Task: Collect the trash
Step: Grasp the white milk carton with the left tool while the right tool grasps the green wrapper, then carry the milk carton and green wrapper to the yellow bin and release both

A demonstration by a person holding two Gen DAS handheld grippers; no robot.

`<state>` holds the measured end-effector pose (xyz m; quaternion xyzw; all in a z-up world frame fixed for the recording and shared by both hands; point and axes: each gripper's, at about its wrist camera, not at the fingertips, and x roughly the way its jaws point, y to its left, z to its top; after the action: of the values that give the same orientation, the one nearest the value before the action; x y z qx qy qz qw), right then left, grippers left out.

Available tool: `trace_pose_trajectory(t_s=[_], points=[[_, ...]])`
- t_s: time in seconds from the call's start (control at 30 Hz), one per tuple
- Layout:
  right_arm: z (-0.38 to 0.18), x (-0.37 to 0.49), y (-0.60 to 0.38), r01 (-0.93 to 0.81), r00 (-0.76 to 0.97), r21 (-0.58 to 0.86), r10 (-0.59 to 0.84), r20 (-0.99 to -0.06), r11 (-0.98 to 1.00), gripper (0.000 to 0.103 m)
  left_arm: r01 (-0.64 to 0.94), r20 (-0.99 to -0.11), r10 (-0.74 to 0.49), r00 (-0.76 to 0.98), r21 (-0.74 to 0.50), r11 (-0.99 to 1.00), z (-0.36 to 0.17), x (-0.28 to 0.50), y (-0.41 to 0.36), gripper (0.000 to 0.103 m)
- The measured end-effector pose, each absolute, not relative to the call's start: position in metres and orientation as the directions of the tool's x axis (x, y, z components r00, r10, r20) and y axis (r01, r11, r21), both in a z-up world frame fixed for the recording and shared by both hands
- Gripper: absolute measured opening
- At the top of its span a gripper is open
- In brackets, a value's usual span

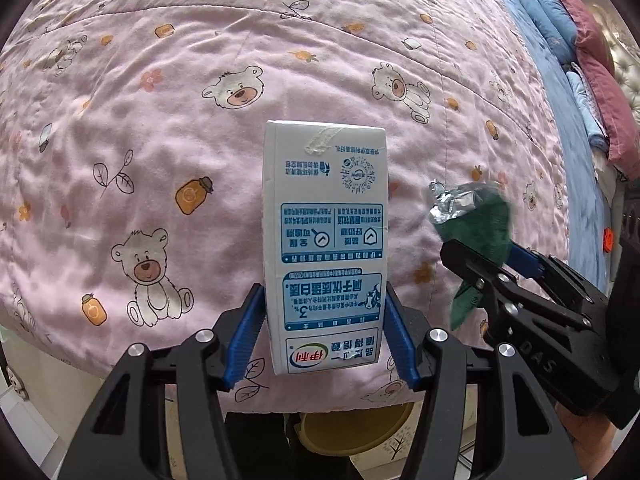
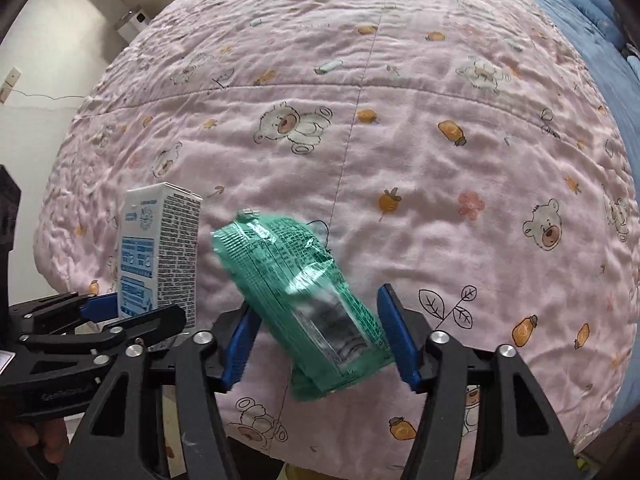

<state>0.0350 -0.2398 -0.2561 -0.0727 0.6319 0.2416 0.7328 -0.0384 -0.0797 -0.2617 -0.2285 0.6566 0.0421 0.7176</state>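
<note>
Now we have both pieces off the bed (image 1: 160, 128) — left gripper (image 1: 324, 332) jaws clamp the milk carton (image 1: 326, 240); right gripper (image 2: 318, 336) jaws pinch the green wrapper (image 2: 304, 288) — next, a bin.

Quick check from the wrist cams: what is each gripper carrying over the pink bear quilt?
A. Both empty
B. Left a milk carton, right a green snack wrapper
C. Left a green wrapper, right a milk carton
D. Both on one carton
B: the left gripper clamps the milk carton, and the green snack wrapper sits between the right gripper pads.
</note>
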Motion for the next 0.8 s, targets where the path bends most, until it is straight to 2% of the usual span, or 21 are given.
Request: trace_pose_trajectory(t_s=[0.17, 0.3, 0.63, 0.8], points=[[-0.261, 0.045, -0.254, -0.333, 0.053, 0.285, 0.319, -0.946, 0.899, 0.028, -0.355, -0.959, -0.252, 0.132, -0.283, 0.891, -0.261, -0.036, -0.079, 0.057], [-0.251, 0.047, -0.277, -0.207, 0.060, 0.390, 0.410, -0.910, 0.897, 0.025, -0.319, -0.953, -0.274, 0.130, -0.302, 0.898, -0.254, -0.034, -0.082, 0.057], [-0.207, 0.016, -0.333, 0.006, 0.137, 0.554, 0.548, -0.825, 0.832, 0.024, -0.133, -0.934, -0.346, 0.093, -0.356, 0.925, -0.223, -0.033, -0.126, 0.057], [-0.185, -0.020, -0.374, 0.092, 0.217, 0.576, 0.548, -0.808, 0.812, 0.024, -0.022, -0.927, -0.366, 0.087, -0.369, 0.929, -0.201, -0.042, -0.164, 0.057]])
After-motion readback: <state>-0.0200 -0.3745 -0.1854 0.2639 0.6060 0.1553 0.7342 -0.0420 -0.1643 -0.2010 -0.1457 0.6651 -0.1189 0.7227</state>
